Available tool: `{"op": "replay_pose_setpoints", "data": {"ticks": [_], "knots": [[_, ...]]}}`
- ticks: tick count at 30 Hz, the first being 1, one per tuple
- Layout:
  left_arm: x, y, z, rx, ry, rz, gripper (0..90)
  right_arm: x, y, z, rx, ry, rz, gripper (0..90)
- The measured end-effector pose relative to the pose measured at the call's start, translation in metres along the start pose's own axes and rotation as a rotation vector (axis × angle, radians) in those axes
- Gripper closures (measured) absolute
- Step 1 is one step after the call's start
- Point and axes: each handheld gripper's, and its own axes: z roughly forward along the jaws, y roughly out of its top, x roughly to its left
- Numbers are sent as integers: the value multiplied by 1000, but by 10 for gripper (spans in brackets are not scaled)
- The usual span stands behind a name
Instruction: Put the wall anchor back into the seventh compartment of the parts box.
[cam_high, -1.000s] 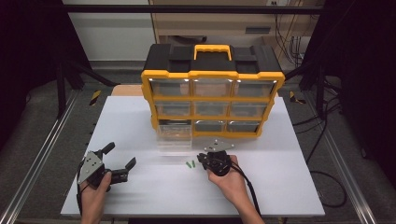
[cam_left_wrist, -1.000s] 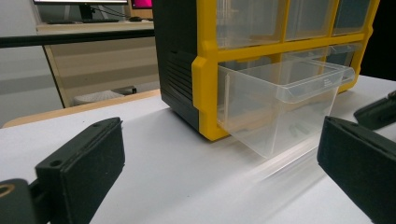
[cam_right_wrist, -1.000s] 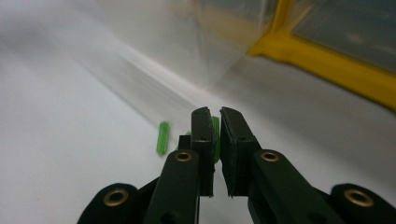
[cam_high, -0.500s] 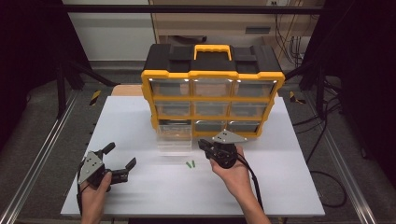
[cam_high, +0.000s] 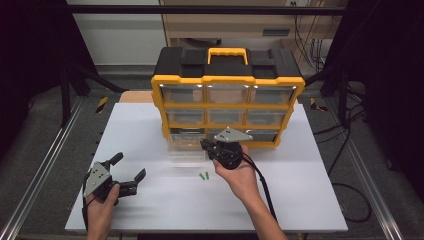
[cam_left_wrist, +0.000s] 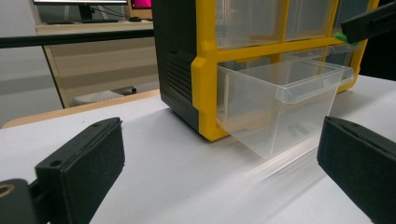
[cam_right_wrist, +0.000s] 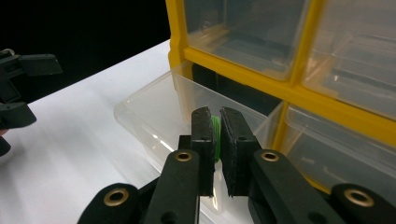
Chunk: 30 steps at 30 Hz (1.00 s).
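The right hand-held gripper has its jaws pinched on a small green piece, held just above the open clear drawer pulled out of the bottom row of the yellow and black drawer box. Just behind this hand-held gripper, two more green pieces lie on the white tabletop. Well off to its left, the left hand-held gripper rests low over the tabletop with jaws spread wide, facing the drawer.
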Motion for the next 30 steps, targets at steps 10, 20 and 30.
{"op": "replay_pose_setpoints", "data": {"ticks": [10,20,30], "knots": [[0,0,1,4,-6,-2,8,4,10,21,26,-20,-18,766],[1,0,1,4,-4,-3,7,9,13,10,50,-51,-35,353],[1,0,0,4,0,-2,7,12,10,-4,113,-61,-55,136]]}}
